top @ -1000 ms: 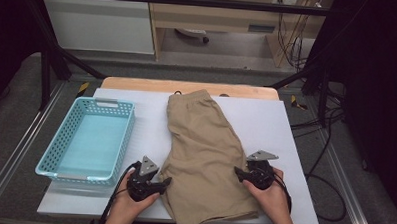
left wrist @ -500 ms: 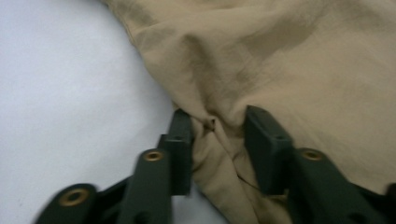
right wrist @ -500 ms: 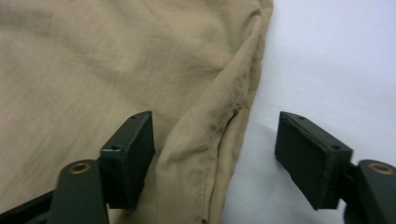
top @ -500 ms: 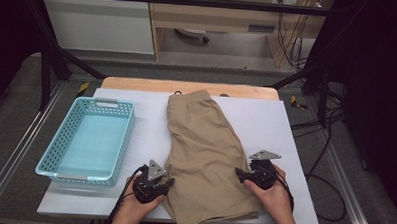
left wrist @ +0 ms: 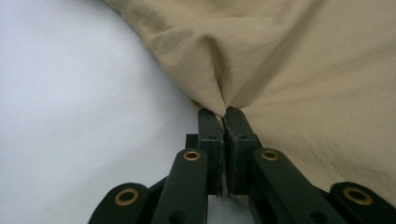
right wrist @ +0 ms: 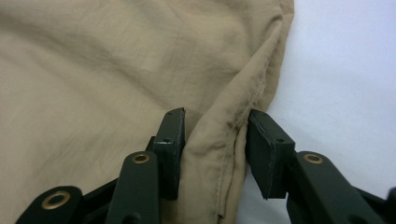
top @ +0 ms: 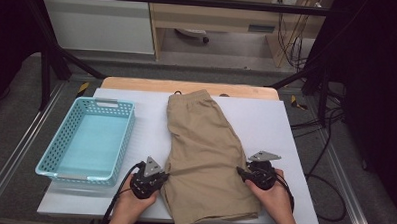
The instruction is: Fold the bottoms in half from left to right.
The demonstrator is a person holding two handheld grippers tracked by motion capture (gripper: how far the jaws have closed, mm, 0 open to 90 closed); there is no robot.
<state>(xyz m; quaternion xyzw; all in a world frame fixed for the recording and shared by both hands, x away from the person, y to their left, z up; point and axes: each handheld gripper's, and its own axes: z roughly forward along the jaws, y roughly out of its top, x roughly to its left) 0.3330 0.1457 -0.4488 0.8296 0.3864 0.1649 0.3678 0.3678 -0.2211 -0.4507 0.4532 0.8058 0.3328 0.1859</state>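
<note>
Each hand-held gripper was black. The left hand-held gripper (top: 160, 179) carried a grey three-cornered plate on top and trailed a black cable. The right hand-held gripper (top: 243, 172) bore the same kind of plate. Up close, their flat black jaw links showed brass-coloured rivet rings, and the square pads had small screw holes.

Shorts (top: 207, 157) lie mid-desk (top: 266, 119), basket (top: 88, 138) to their left. My left tool (top: 156, 178) sits at their left edge, right tool (top: 244, 172) at their right edge.
</note>
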